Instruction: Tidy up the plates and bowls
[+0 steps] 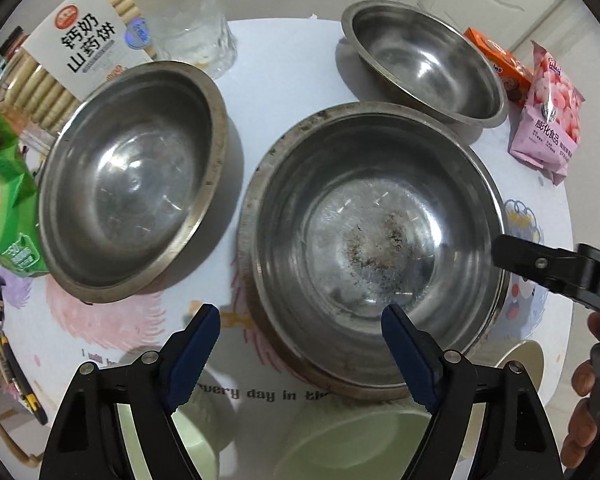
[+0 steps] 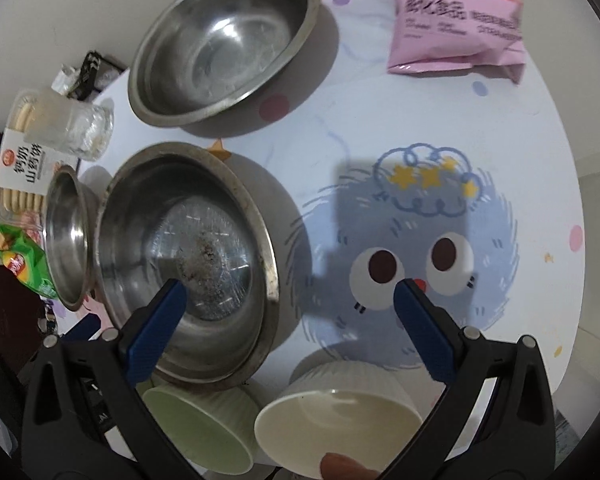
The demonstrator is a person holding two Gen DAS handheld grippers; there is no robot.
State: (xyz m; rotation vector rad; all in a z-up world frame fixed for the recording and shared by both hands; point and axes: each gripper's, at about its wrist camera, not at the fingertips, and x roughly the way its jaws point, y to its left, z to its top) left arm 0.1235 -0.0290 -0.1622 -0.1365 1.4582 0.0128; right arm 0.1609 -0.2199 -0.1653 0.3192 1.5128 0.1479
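Observation:
Three steel bowls stand on the round table. The large stained bowl (image 1: 376,248) is in the middle, a medium bowl (image 1: 132,184) to its left, a smaller bowl (image 1: 424,60) behind it. My left gripper (image 1: 300,320) is open and empty over the large bowl's near rim. My right gripper (image 2: 292,292) is open and empty, its left finger over the large bowl (image 2: 188,260); it shows at the right of the left wrist view (image 1: 540,264). A green ceramic bowl (image 2: 204,424) and a cream ceramic bowl (image 2: 340,420) sit at the near edge.
A biscuit pack (image 1: 72,52), a glass (image 1: 196,24) and a green chip bag (image 1: 4,200) crowd the left side. An orange box (image 1: 496,60) and a pink snack bag (image 1: 548,120) lie at the right. The tablecloth (image 2: 420,100) has cartoon prints.

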